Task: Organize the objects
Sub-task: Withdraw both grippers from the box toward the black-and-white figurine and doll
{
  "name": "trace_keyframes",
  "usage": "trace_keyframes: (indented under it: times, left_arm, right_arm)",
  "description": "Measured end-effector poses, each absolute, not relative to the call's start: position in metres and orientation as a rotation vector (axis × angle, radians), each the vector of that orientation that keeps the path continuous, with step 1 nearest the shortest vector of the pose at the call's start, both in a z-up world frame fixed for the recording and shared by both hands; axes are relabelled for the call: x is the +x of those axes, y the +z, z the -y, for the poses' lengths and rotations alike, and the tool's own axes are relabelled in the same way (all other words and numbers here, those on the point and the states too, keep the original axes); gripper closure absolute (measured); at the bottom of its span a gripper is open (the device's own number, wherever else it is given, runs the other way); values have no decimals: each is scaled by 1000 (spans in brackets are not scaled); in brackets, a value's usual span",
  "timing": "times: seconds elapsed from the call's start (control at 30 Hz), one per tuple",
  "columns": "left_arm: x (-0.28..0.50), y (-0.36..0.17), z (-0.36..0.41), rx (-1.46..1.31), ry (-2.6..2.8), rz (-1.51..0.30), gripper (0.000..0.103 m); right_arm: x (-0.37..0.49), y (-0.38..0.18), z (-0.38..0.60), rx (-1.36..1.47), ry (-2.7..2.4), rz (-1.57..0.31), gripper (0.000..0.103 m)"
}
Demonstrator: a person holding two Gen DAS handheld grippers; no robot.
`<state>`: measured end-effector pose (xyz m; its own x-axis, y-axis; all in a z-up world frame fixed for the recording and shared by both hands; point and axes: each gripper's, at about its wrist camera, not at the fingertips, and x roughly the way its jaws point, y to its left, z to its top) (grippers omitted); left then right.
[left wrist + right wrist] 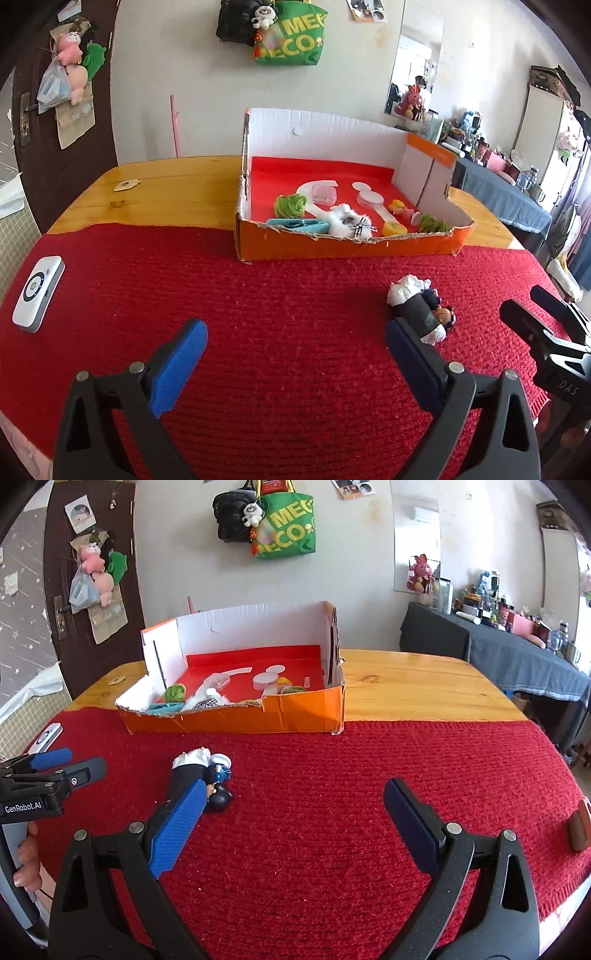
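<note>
On a red knitted mat (258,314) covering the near half of a wooden table (166,184), a dark roll with white ends (413,306) lies beside small dolls (443,315), just past the left gripper's (295,339) right fingertip. Both the left gripper and the right gripper (295,797) hang above the mat with jaws spread wide and nothing between them. Behind them, an orange cardboard box (351,247) with a torn front edge holds green tufts, a white fluffy toy, scissors and round discs. A white device (37,291) rests at the mat's left edge.
</note>
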<state>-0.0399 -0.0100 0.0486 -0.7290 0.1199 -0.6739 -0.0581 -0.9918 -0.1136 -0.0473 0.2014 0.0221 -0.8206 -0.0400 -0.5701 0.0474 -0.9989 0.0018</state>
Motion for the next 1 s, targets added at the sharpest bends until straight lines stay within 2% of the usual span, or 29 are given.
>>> trace_keyframes:
  times: [0.53,0.8,1.0]
  left_arm:
    - [-64,29,-47,-1274,2592,160,1]
    - [-73,23,-74,-1330,2601,-82,1]
    - [-81,25,-48,-1362,2632,-53,1]
  right_arm:
    - [-65,31,-232,952,-2979,-21,5]
    - [-73,32,-245,986,-2947,24,5]
    - [-78,29,-234,1028,-2865,-44,5]
